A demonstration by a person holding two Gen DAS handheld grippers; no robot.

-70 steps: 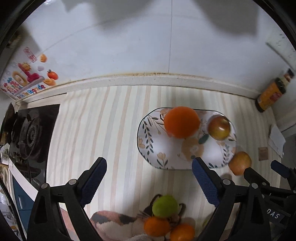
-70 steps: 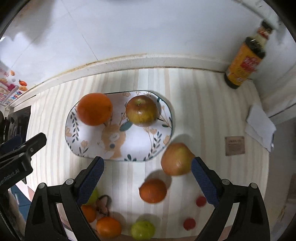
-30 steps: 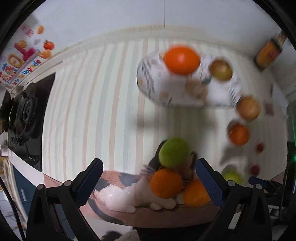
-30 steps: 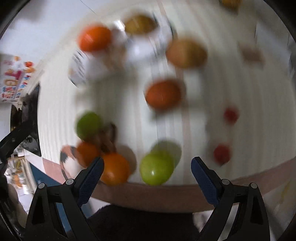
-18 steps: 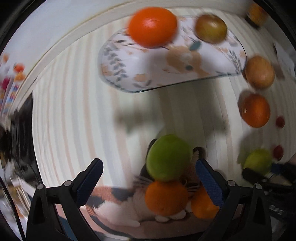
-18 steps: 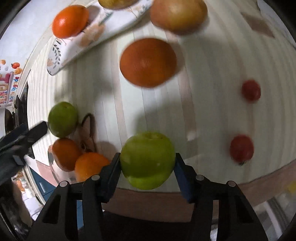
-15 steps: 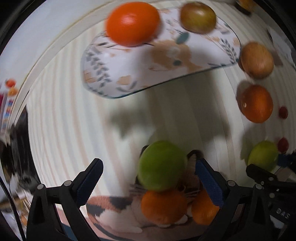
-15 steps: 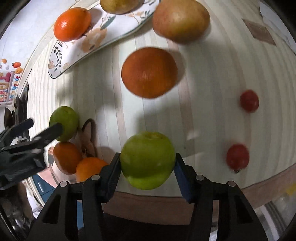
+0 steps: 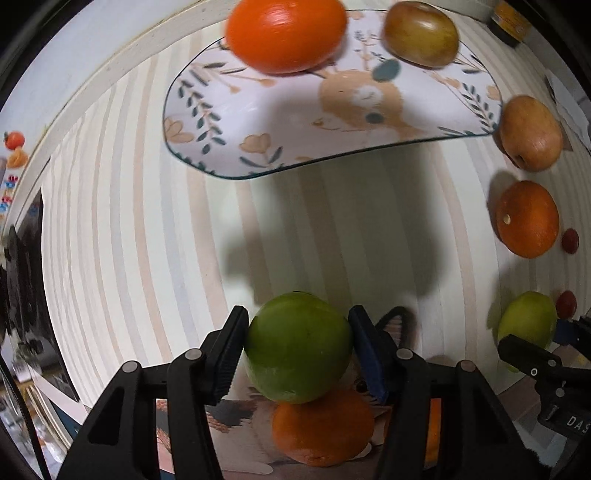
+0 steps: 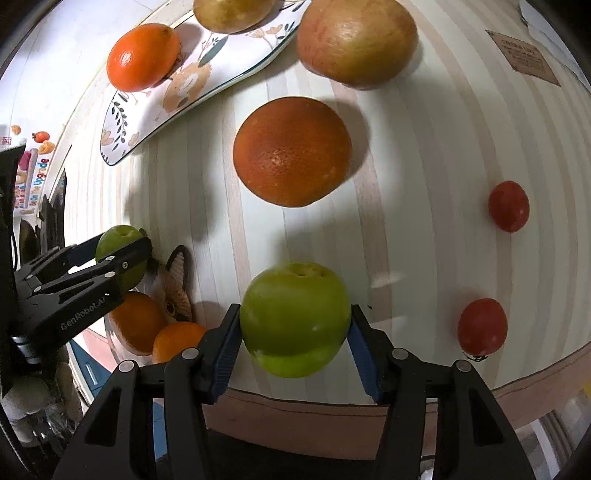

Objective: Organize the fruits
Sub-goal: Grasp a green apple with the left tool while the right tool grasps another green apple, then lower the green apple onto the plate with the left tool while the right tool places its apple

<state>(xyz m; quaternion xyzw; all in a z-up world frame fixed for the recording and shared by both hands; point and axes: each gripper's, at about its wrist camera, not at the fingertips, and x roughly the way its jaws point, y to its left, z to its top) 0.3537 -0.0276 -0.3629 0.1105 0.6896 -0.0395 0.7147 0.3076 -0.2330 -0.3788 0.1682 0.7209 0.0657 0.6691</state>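
1. The left gripper (image 9: 297,354) has just been closing; its fingers now clench a green fruit (image 9: 298,347) at 6 o'clock, atop the pile.
2. The right gripper (image 10: 293,332) grasps a green apple (image 10: 295,317) on the surface, at 6 o'clock.
3. Both look ready for lifting toward the plate (image 9: 258,140) at 12 o'clock.

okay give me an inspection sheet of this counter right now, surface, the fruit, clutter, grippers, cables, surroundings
Surface: striped counter, front edge visible.
Job's things: deer plate holding an orange and apple; loose apple, dark orange, two red tomatoes on the counter; two oranges on a cat-print plate.
Clutter: brown card.
Grippers: left gripper just closed on a green fruit; right gripper clamps a green apple.
Cables: nothing seen.
Surroundings: stove, sauce bottle.
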